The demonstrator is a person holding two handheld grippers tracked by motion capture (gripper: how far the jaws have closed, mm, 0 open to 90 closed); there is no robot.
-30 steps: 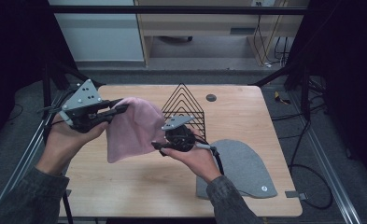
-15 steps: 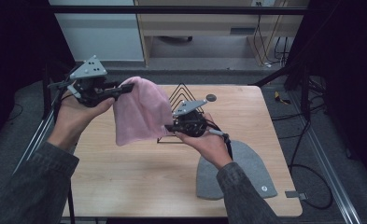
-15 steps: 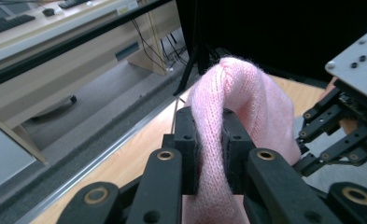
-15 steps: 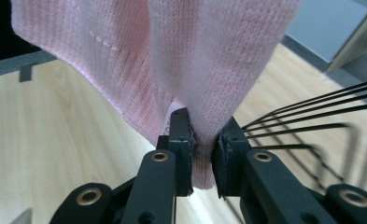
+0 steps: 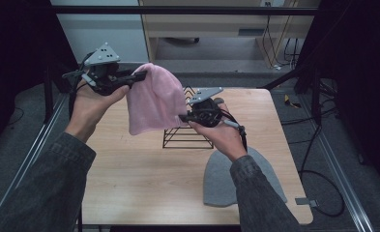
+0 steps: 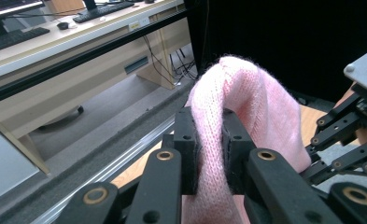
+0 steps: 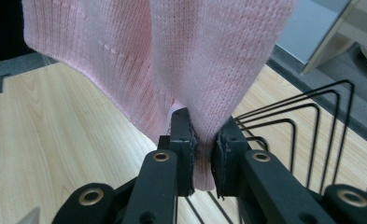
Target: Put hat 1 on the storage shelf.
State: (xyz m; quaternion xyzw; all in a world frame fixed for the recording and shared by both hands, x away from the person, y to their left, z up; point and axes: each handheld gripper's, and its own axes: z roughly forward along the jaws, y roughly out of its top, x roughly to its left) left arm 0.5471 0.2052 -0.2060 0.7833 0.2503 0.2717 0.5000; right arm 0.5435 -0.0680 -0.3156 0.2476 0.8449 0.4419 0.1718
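Pink knitted beanie (image 5: 153, 99) hangs in the air above the worktop (image 5: 129, 169), held between both tools, at about 11 o'clock from the worktop's middle; left tool (image 5: 140, 75) pinches its upper edge at 10 o'clock, its jaws narrow and pressed on a fold of the knit, as the left gripper view shows, where the beanie (image 6: 237, 107) arches over the clamped pads; right tool (image 5: 182, 117) grips the beanie's lower right edge, its jaws having just been closing and now clamped on the fabric; in the right gripper view the beanie (image 7: 172, 60) drapes down from above and a bunched bit of it sits squeezed between the two pads; black wire rack (image 5: 187, 133) stands on the worktop just below and behind the hat, near the middle, its loops (image 7: 312, 126) rising at 3 o'clock of the right tool; grey beanie (image 5: 226, 181) lies flat on the worktop at 5 o'clock, partly under the right forearm, well apart from the pink one
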